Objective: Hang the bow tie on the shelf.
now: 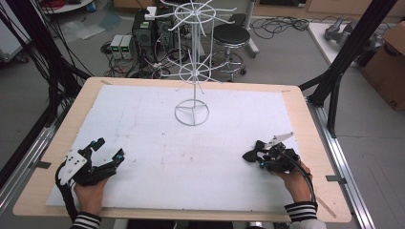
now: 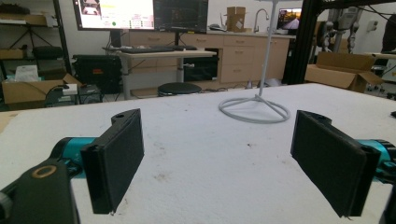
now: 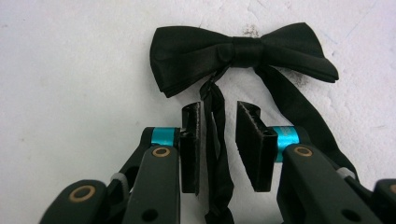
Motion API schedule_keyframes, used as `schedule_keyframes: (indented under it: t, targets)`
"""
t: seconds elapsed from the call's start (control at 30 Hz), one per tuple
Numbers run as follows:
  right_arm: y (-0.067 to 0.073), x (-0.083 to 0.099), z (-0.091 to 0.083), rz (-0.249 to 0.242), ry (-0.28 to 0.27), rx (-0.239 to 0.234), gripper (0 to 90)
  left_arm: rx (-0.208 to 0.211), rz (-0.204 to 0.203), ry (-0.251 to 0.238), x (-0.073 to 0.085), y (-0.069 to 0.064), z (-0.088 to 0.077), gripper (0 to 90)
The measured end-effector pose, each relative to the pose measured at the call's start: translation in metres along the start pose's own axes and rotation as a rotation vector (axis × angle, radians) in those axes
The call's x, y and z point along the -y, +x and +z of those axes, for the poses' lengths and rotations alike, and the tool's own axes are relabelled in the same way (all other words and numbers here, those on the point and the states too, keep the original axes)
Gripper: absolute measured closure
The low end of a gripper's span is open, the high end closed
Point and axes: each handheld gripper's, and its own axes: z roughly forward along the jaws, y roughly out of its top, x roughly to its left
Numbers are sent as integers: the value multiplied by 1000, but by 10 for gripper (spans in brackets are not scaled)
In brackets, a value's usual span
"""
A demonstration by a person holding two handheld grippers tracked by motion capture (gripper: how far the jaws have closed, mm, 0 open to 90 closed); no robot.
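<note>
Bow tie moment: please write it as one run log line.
right gripper: open, strap between fingers | bow tie: flat on table | left gripper: open, empty | wire stand: upright

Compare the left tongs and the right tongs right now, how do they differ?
The left tongs stand wide open over bare white foam table cover; the right tongs are narrowed, with a gap remaining. The left tongs have nothing between their jaws, while the right tongs straddle the strap of the black satin bow tie without visibly clamping it. Both have flat black jaws on teal mounts and sit low at the near edge of the table.
</note>
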Motion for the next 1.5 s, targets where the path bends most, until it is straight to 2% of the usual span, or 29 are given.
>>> schedule_keyframes:
  t: [0.3,0.37,0.53,0.67,0.83,0.9,1.03,1.1,1.2,1.4,1.5]
  targets:
    - [-2,-1,4,20,13,-22,791,0,-1,-1,0,0,0,177]
    - [-2,-2,4,28,13,-40,843,0,0,0,0,0,0,177]
    - [-2,-2,4,33,16,-45,863,1,-1,-1,0,0,0,177]
    - [-1,-2,4,27,-1,-22,865,1,1,0,0,0,0,178]
    - [0,-1,4,34,-14,-29,865,1,-1,-1,0,0,0,177]
    - [0,0,3,38,-38,-32,866,0,1,0,0,0,0,178]
    - [0,3,0,67,-129,-60,866,1,1,0,0,0,0,178]
    - [0,3,-1,74,-142,-66,865,1,1,0,0,0,0,178]
    - [2,2,-3,72,-177,-50,865,1,2,0,0,0,0,178]
    - [4,0,-12,77,-323,-68,865,1,1,0,0,0,0,178]
    - [5,-1,-16,98,-395,-78,866,1,1,0,0,0,0,178]
